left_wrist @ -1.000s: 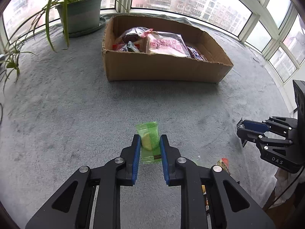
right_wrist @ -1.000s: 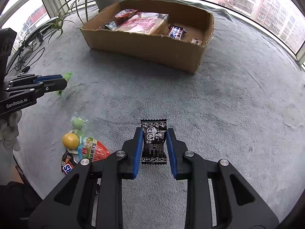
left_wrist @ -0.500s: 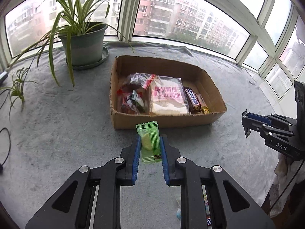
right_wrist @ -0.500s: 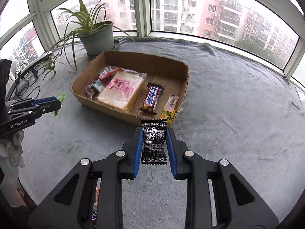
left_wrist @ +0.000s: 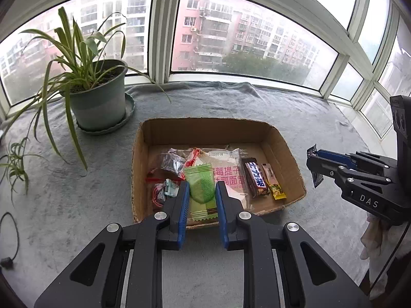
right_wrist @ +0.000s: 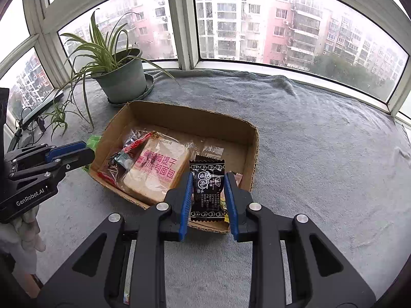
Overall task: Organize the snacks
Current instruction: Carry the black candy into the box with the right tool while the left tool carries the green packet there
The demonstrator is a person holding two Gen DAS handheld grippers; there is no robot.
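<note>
My left gripper [left_wrist: 202,188] is shut on a green snack packet [left_wrist: 200,184], held in the air over the near edge of an open cardboard box [left_wrist: 205,131]. My right gripper [right_wrist: 208,183] is shut on a black snack packet [right_wrist: 207,179] above the box's [right_wrist: 253,138] near right corner. Inside the box lie a bagged bread loaf [left_wrist: 228,172], a chocolate bar [left_wrist: 254,177], a small yellow-ended bar [left_wrist: 272,182] and clear-wrapped sweets [left_wrist: 167,164]. In the left wrist view the right gripper [left_wrist: 314,165] shows at the right. In the right wrist view the left gripper [right_wrist: 86,151] shows at the left.
A potted spider plant [left_wrist: 97,97] stands on a saucer left of the box, its leaves trailing over the grey cloth [right_wrist: 321,141]. Windows [right_wrist: 257,20] ring the ledge behind. A black cable [left_wrist: 10,241] lies at the far left. A gloved hand [right_wrist: 23,228] holds the left gripper.
Both grippers have risen and moved forward with their packets, from over the bare cloth to above the box. The loose snacks on the cloth have dropped out of view.
</note>
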